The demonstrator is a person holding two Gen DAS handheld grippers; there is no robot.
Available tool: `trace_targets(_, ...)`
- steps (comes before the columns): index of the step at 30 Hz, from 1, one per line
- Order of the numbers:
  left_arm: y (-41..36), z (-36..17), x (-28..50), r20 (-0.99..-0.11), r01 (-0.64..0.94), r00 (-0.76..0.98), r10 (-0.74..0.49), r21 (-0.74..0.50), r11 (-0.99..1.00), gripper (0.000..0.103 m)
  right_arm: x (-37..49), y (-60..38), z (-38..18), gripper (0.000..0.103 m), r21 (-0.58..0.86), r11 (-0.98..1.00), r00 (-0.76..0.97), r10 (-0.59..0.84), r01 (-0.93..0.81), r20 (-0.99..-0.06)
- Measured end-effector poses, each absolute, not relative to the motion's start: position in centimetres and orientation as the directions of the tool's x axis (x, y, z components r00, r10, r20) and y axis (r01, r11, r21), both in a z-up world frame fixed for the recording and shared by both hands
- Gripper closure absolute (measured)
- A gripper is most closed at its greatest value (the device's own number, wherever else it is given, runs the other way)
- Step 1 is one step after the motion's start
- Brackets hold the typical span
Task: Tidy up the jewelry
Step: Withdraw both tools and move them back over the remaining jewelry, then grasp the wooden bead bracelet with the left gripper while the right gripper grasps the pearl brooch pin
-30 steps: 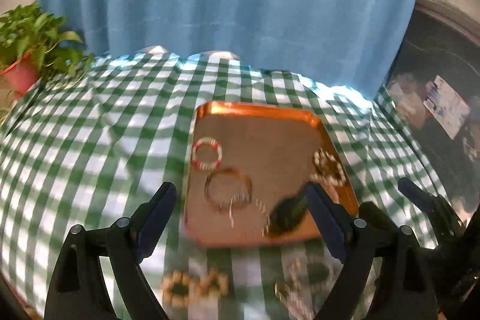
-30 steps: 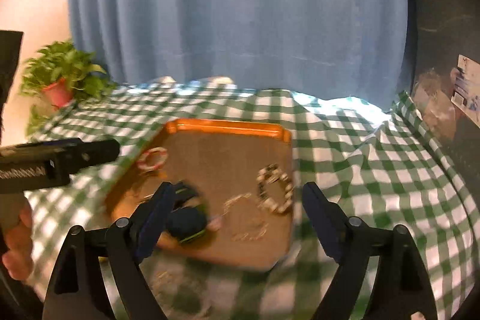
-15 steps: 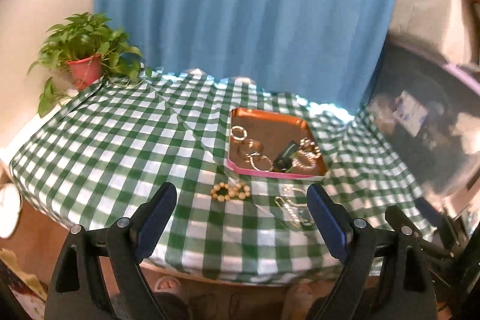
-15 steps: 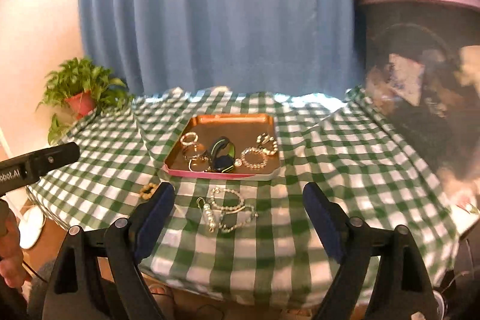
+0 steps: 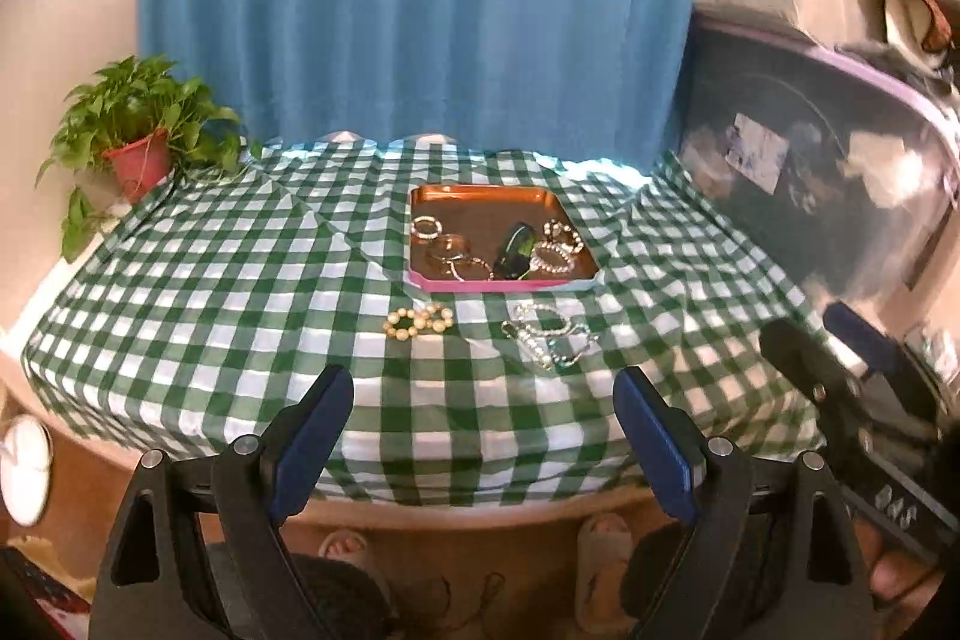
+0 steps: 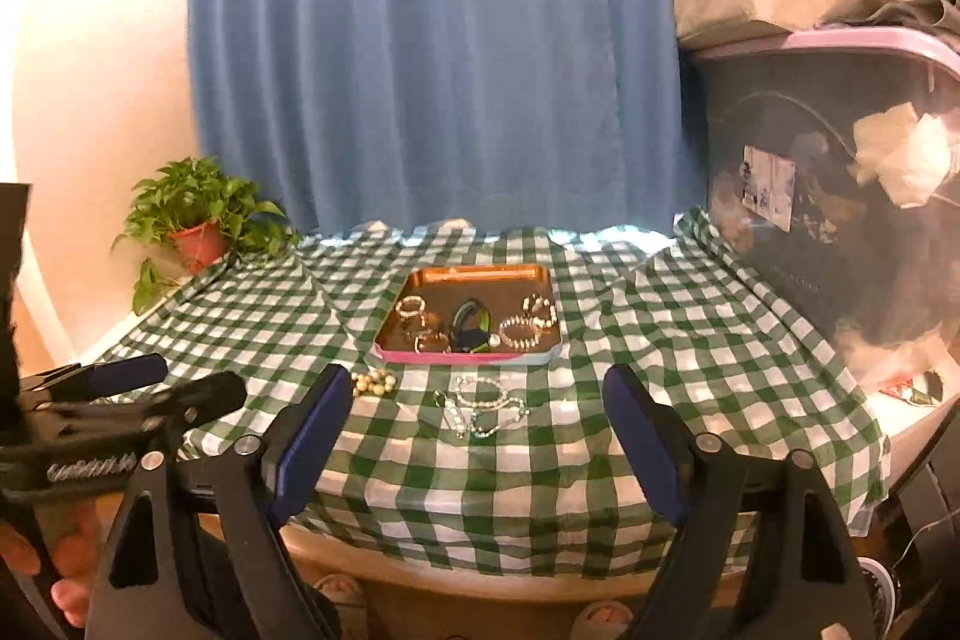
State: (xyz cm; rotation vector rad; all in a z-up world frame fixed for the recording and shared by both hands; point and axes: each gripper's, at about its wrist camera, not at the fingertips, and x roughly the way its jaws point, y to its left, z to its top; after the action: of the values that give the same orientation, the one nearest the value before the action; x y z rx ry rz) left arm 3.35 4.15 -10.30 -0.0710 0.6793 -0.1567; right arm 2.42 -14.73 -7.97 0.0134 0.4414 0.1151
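An orange tray (image 5: 492, 189) (image 6: 480, 270) sits mid-table on the green checked cloth. It holds several bracelets and a dark green band (image 5: 516, 250) (image 6: 471, 322). In front of the tray lie a gold bead bracelet (image 5: 418, 322) (image 6: 373, 381) and a tangled silver chain (image 5: 549, 334) (image 6: 480, 406). My left gripper (image 5: 481, 379) is open and empty, back at the table's near edge. My right gripper (image 6: 477, 375) hangs there too, its jaws wide and closing slightly, nothing between them. Each wrist view shows the other gripper at its side.
A potted plant (image 5: 135, 142) stands at the table's far left corner. A blue curtain (image 5: 420, 10) hangs behind. A dark storage bin (image 6: 840, 196) with a box on top borders the right side. A person's slippered feet (image 5: 594, 538) show below the table edge.
Both grippers have pulled back and up from over the tray to the table's near edge. The whole table now shows. The jewelry has not moved.
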Motion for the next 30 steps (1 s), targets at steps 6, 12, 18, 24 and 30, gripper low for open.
trace_targets(6,5.0,-12.1,5.3,-0.634,0.097,0.756,-0.161,-0.136,0.986,0.015,5.0,-15.0,-10.2,0.026,0.070,0.989,0.868,0.150,-0.133,-0.474)
trace_targets(12,5.4,-13.7,9.2,-0.667,0.064,0.737,-0.109,-0.092,0.994,0.015,8.0,-14.7,-11.0,0.028,0.094,0.981,0.846,0.195,-0.171,-0.497)
trace_targets(18,5.6,-16.6,12.9,-0.673,0.045,0.732,-0.109,-0.112,0.993,0.015,11.3,-14.6,-13.9,0.035,0.109,0.973,0.826,0.228,-0.201,-0.516)
trace_targets(24,4.9,-20.4,16.0,-0.692,0.075,0.720,-0.060,-0.009,0.997,0.015,14.2,-15.0,-18.2,0.039,0.164,0.964,0.767,0.265,-0.208,-0.584)
trace_targets(30,5.9,-23.5,19.2,-0.689,0.091,0.721,-0.072,-0.010,0.996,0.016,16.6,-15.1,-20.5,0.041,0.115,0.970,0.775,0.240,-0.213,-0.585)
